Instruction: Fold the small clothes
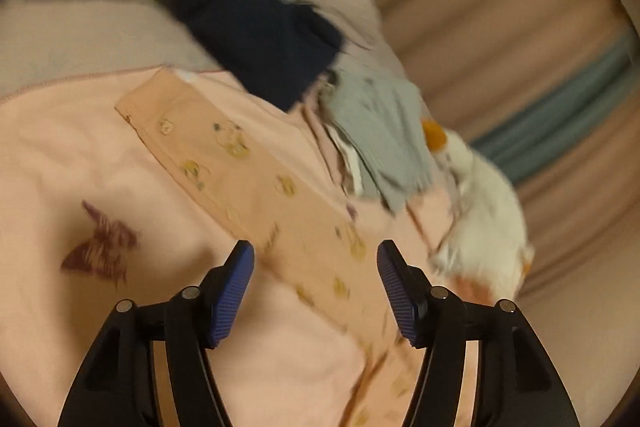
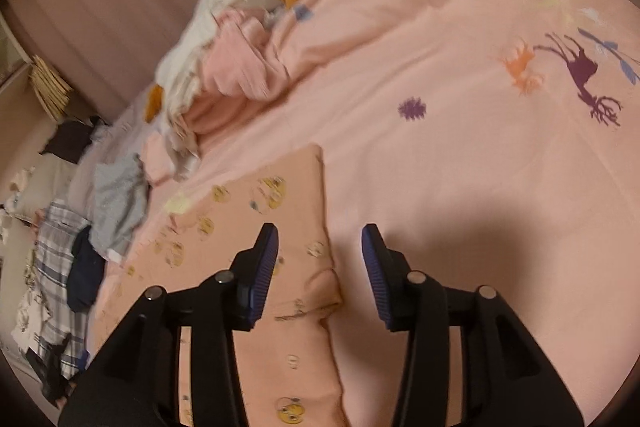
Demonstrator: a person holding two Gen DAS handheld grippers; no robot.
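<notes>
A peach garment with yellow prints (image 1: pixel 256 171) lies folded into a long strip on the pink blanket (image 1: pixel 64 155). My left gripper (image 1: pixel 315 293) is open and empty, just above the strip's middle. In the right wrist view the same peach garment (image 2: pixel 256 211) lies flat, its right edge running between the fingers. My right gripper (image 2: pixel 319 277) is open and empty above that edge. The pink blanket (image 2: pixel 460 147) carries deer and leaf prints.
A pile of clothes lies along the blanket's edge: a navy piece (image 1: pixel 256 35), a grey piece (image 1: pixel 380 131), a white and orange piece (image 1: pixel 484 211), a crumpled pink piece (image 2: pixel 240 67). Plaid cloth (image 2: pixel 56 247) lies at the left. A pink curtain (image 1: pixel 500 7) hangs behind.
</notes>
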